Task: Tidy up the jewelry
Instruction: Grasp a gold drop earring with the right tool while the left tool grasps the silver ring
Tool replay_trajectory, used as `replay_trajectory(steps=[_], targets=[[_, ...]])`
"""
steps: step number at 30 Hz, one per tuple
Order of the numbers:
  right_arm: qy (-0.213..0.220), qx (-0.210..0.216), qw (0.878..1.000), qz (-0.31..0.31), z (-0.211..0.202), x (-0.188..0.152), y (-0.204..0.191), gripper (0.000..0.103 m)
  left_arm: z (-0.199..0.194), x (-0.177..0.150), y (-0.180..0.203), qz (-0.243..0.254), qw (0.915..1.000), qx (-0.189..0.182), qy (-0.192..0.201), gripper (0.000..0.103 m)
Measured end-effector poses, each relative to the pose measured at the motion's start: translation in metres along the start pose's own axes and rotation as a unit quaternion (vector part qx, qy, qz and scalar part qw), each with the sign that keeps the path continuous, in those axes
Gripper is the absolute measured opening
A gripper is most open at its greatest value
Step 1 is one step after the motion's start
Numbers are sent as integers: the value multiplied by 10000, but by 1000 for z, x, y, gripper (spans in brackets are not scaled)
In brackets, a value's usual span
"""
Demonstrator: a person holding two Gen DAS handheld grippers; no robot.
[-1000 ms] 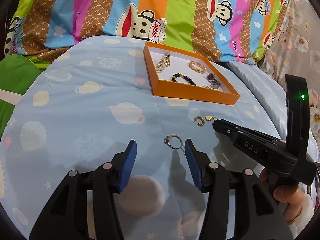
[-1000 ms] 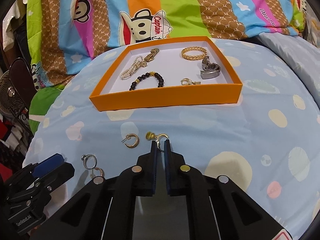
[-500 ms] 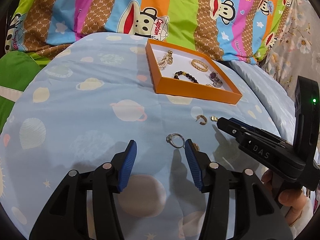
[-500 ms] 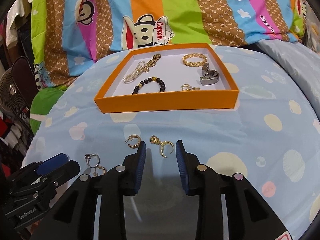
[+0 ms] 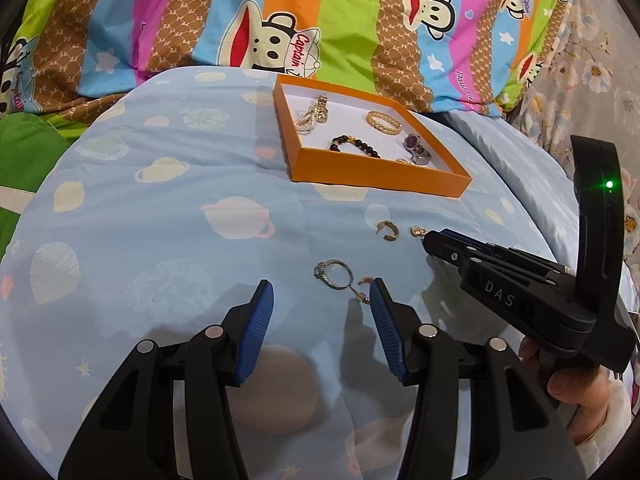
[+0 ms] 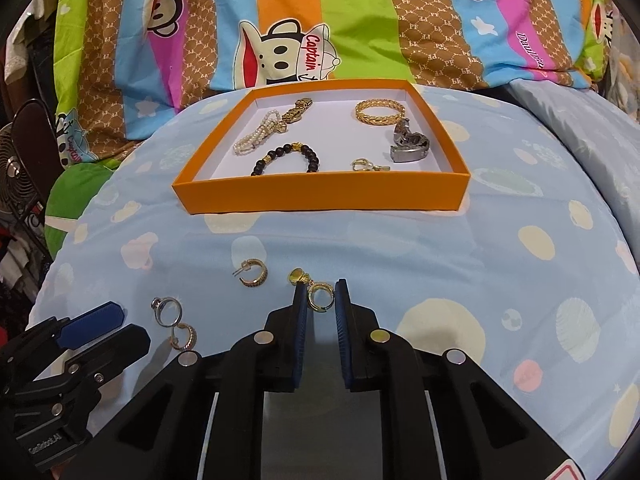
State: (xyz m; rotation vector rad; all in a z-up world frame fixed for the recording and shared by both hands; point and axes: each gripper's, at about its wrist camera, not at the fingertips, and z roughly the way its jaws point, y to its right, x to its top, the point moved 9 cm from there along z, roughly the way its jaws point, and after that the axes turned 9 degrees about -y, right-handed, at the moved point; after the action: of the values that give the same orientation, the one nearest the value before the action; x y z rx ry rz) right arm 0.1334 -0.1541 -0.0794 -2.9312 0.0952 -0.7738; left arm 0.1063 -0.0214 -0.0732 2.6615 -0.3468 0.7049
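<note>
My right gripper (image 6: 320, 294) is closing on a gold drop earring (image 6: 318, 296) that lies on the blue spotted sheet. Its blue pads touch both sides of the hoop, and the stud (image 5: 418, 232) pokes out ahead of the tips. To its left lie a gold hoop earring (image 6: 252, 276), a silver ring (image 6: 166, 310) and a small hoop earring (image 6: 184, 336). My left gripper (image 5: 321, 285) stands open just behind the silver ring (image 5: 334, 274), gripping nothing. The orange tray (image 6: 320, 196) lies further back with bracelets, a gold band, a watch and an earring inside.
A striped cartoon-monkey blanket (image 6: 320, 20) rises behind the tray. The blue sheet drops away at the left towards a green cushion (image 5: 24, 148) and a fan (image 6: 16, 160). A hand (image 5: 576, 396) holds the right gripper's handle.
The right gripper was shut at the drop earring, opened around it, and has now narrowed onto its hoop. The left gripper and the other pieces have stayed put.
</note>
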Motion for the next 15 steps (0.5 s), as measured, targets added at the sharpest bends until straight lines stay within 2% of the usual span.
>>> replay_trajectory(steps=[10,12,15], targets=[[77,304,9991,300,-10,-12,8,13,13,12,1,-17,9997,231,-124,47],[65,306,9991,298,-9,-11,8,13,16,16,2,34,9995,305,-102,45],[48,336,9989,316,-8,-11,8,13,21,19,0,22,9990,422,-129,31]])
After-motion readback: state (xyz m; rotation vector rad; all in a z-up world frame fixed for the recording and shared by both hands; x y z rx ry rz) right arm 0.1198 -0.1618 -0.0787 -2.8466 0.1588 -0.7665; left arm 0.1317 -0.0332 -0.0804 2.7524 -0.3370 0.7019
